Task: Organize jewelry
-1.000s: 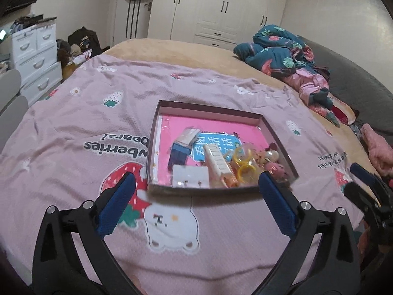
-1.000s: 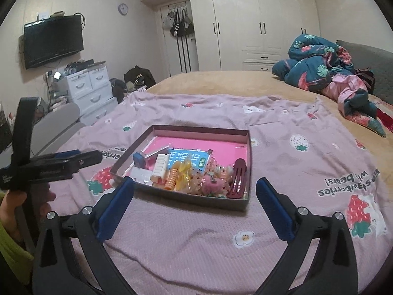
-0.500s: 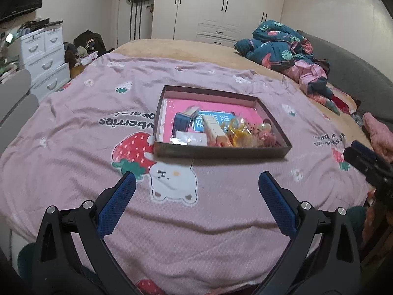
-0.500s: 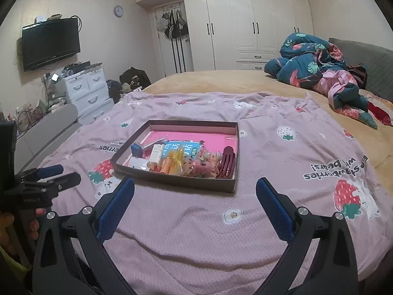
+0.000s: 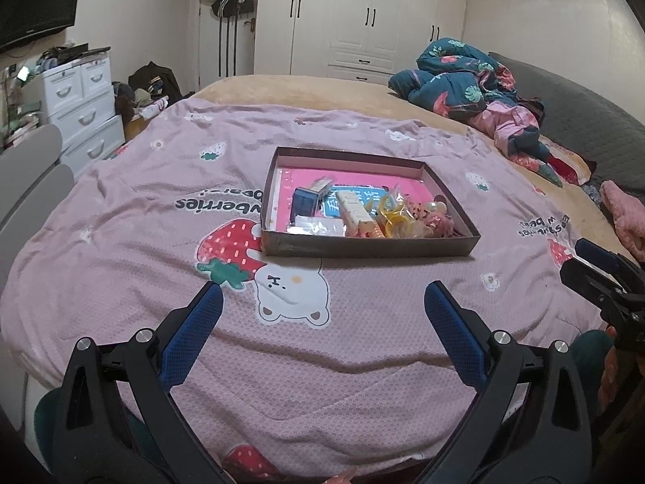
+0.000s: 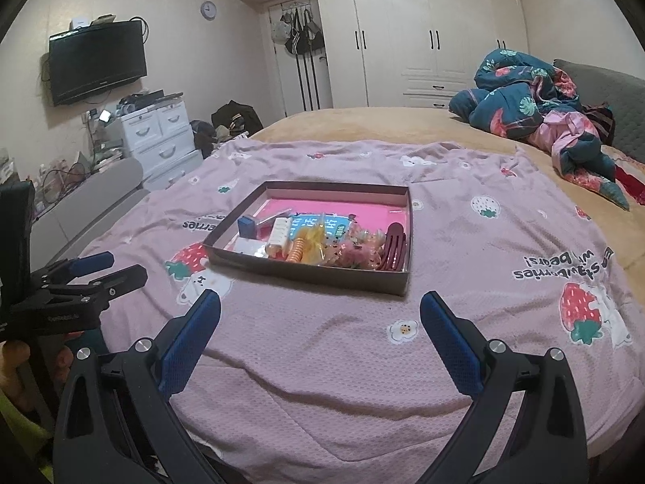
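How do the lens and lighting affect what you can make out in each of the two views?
Left wrist view: fisheye bends the bed's edge into a curve, corners vignette black, and the small items in the tray blur together. Right wrist view: the same bulge, glare on the glossy wardrobe doors, and only a soft shadow beside the tray.

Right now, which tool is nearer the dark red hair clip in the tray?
Right, as far as the views show. The dark red hair clip lies at the tray's right end, toward the right tool; the left tool faces the opposite end.

Shallow brown box (image 5: pixel 363 247) on the bedspread, jewelry pile (image 5: pixel 397 215) along its near side
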### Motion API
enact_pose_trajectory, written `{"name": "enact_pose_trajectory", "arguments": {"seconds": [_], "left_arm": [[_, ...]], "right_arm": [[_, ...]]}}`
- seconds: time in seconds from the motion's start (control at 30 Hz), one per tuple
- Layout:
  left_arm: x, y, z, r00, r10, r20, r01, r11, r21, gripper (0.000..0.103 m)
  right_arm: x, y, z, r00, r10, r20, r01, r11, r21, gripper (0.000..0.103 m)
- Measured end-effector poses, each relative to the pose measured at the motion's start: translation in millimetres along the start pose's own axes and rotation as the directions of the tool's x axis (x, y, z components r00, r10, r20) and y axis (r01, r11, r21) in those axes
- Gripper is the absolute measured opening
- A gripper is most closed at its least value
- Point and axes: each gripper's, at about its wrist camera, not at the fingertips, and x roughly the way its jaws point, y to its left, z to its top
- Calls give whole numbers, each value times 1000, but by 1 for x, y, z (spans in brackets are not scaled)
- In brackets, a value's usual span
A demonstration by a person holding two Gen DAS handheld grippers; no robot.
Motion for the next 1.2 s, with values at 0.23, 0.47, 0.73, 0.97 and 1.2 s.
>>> {"name": "enact_pose_trajectory", "arguments": {"seconds": [0.23, 0.47, 0.73, 0.97, 1.2], "left_arm": [[-1, -1, 2, 1000, 0, -1, 0, 1000, -7, 94], [-2, 0, 4, 1000, 3, 1, -3, 1000, -10, 94], [-2, 0, 4, 1000, 5, -3, -5, 1000, -3, 94], [-2, -1, 4, 1000, 8, -7, -8, 1000, 4, 94], [-1, -2, 3, 1000, 8, -9, -8, 1000, 4, 94]], "right_arm": [[-1, 1, 0, 1000, 0, 1, 0, 1000, -2, 99], [-1, 1, 0, 1000, 0, 0, 0, 1000, -3, 99], [-2, 0, 0, 1000, -2, -2, 2, 1000, -2, 99], [-1, -2, -1, 1000, -3, -7, 3, 1000, -1, 99], [0, -4, -2, 1000, -6, -9, 6, 1000, -3, 99]]}}
